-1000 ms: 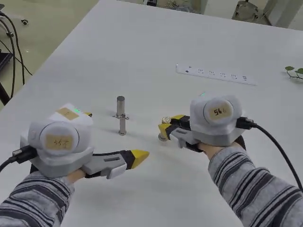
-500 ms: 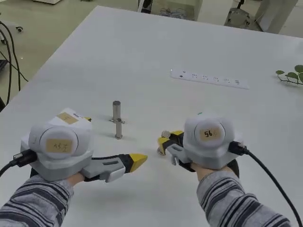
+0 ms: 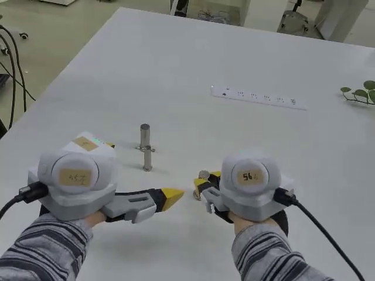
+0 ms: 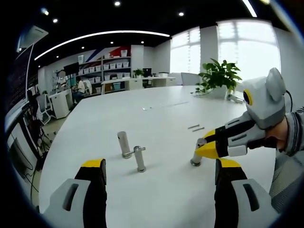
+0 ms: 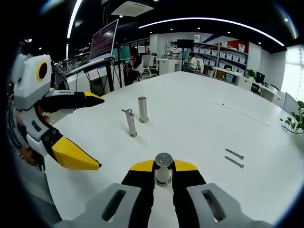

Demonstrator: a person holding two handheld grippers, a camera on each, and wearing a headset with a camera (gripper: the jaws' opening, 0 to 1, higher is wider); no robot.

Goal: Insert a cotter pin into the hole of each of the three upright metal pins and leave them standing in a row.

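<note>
Right gripper view: the right gripper (image 5: pixel 163 168) pinches an upright metal pin (image 5: pixel 163 159) standing on the white table (image 5: pixel 199 118). To its left, the left gripper (image 4: pixel 161 164) has its fingers spread wide, holding nothing. Farther out stands a second pin (image 5: pixel 131 124) with a cotter pin crosswise through it, a bare pin (image 5: pixel 142 109) just behind. Two loose cotter pins (image 5: pixel 233 157) lie off right; a power strip (image 3: pixel 258 97) lies beyond.

White workbench (image 3: pixel 176 58) in an office with shelving (image 5: pixel 232 50), windows (image 4: pixel 228 42), ceiling spotlights (image 4: pixel 116 4).
</note>
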